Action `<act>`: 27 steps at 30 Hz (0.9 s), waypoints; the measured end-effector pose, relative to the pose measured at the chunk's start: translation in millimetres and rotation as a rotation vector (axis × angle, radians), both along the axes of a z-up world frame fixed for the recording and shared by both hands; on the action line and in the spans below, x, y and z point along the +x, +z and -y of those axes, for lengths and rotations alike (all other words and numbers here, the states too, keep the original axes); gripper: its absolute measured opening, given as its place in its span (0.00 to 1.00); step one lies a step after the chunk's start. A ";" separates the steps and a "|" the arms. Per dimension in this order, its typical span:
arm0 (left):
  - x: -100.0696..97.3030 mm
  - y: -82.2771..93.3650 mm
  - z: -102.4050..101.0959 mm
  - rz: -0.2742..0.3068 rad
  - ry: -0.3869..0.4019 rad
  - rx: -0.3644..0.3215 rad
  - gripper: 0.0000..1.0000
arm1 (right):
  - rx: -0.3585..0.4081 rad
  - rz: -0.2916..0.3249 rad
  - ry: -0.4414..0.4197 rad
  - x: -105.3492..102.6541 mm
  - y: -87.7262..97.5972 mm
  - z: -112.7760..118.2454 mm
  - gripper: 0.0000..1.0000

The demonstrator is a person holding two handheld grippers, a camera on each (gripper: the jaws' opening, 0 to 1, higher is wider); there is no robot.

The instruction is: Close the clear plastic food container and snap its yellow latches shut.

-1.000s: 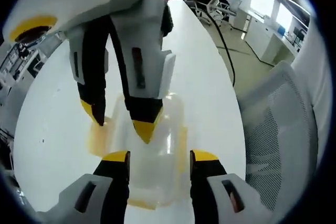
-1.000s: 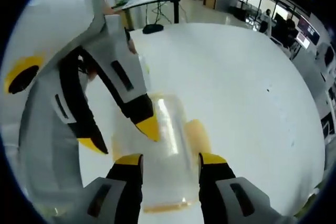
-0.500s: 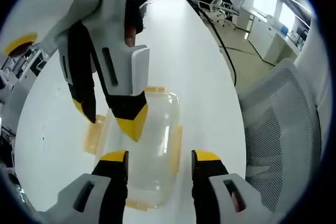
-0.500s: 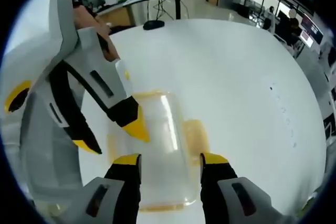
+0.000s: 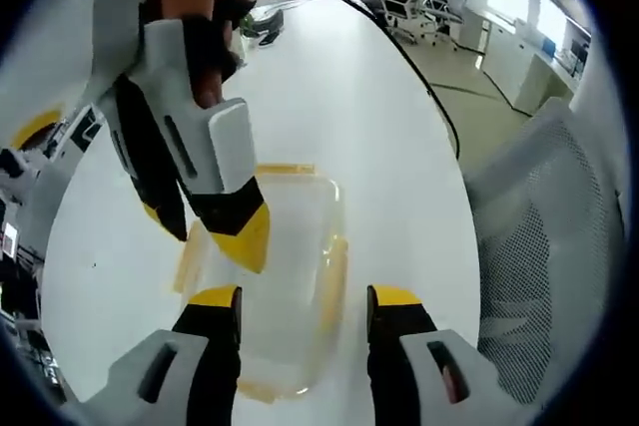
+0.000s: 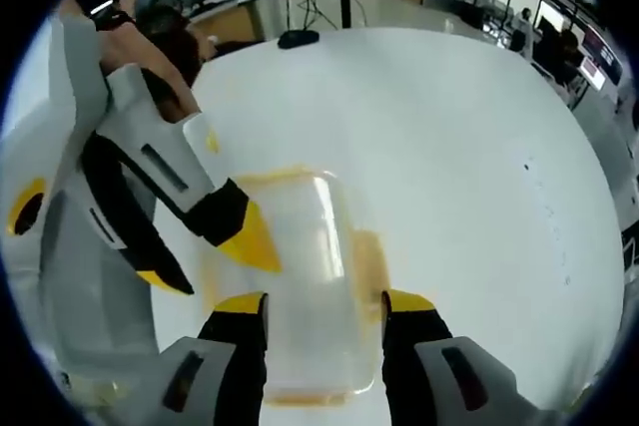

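The clear plastic container (image 5: 285, 256) lies on the white table (image 5: 369, 117) with its lid on and yellow latches (image 5: 334, 266) along its sides. My left gripper (image 5: 304, 298) is open, its jaws standing either side of the container's near end, above it. My right gripper (image 5: 205, 231) reaches in from the upper left, open, one yellow tip over the lid's left edge. In the right gripper view the container (image 6: 315, 266) lies ahead of my open right gripper (image 6: 324, 303). The left gripper (image 6: 208, 261) hangs beside the container's left side, and a yellow latch (image 6: 365, 258) sticks out on the right.
A grey mesh chair (image 5: 544, 246) stands close to the table's right edge. A black cable (image 5: 424, 77) runs along the table's far part. A dark object (image 6: 298, 39) sits at the far edge, with office desks and seated people beyond.
The right gripper's tip has drawn back from the middle of the lid toward its left edge. Both views have pulled away a little, so the container looks slightly smaller.
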State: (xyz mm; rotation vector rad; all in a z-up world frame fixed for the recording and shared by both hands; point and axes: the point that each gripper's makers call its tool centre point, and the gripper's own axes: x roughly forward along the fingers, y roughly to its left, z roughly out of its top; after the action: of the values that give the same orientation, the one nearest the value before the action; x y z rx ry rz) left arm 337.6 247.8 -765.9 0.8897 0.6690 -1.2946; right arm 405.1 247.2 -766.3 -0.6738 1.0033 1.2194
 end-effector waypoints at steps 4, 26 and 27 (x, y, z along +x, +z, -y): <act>-0.7 -1.7 1.1 0.032 0.019 -0.011 0.50 | -0.002 -0.024 0.010 0.1 -1.3 -0.6 0.44; 8.0 -4.2 2.4 0.140 -0.001 0.038 0.39 | -0.060 -0.102 0.135 -3.3 -6.3 -3.8 0.40; 8.0 -4.5 2.5 0.139 0.001 0.041 0.39 | -0.068 -0.102 0.142 -2.7 -6.2 -4.0 0.40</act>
State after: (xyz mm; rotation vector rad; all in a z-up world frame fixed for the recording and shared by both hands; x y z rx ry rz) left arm 345.6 245.2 -770.3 1.0030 0.5883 -1.2095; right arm 402.4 251.2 -772.4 -0.7518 1.1004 1.3593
